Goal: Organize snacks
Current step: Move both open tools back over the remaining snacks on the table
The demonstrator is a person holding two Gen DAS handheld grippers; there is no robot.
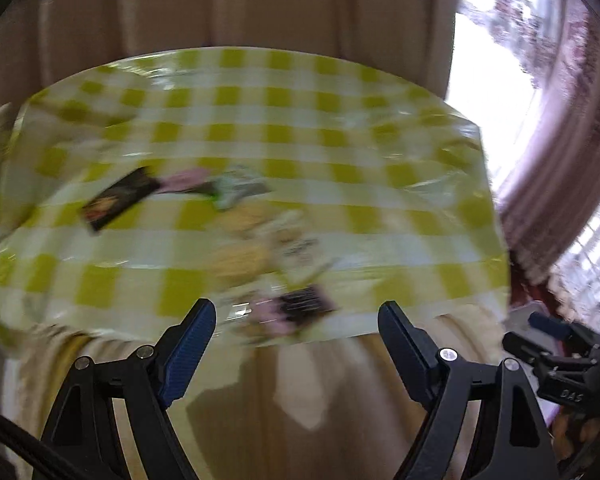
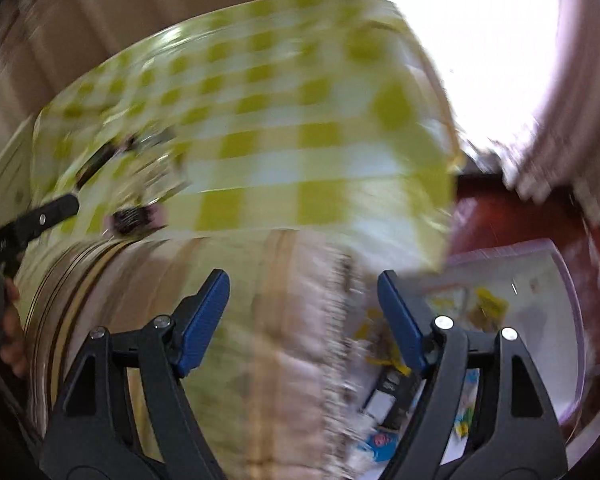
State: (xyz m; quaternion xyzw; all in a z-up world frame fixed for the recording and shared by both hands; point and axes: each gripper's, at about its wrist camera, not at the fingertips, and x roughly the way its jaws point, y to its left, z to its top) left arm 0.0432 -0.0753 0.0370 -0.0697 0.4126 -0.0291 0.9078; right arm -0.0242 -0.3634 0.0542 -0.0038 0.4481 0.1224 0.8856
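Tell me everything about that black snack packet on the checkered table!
The black snack packet is a flat rectangle, dark with a blurry orange and red picture near its lower end. It looks like shiny wrapper. It lies flat and slanted on the left part of the yellow-and-white checkered tablecloth, its upper corner beside a pink packet. No gripper touches it. Motion blur hides any writing.

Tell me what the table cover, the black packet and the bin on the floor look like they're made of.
Table cover: probably vinyl or plastic-covered cloth, glossy; it shows bright glare streaks. Black packet: likely plastic film or foil, flat and printed, though blur hides detail. Bin: looks like clear plastic, faintly purple at the rim; wrappers show through it.
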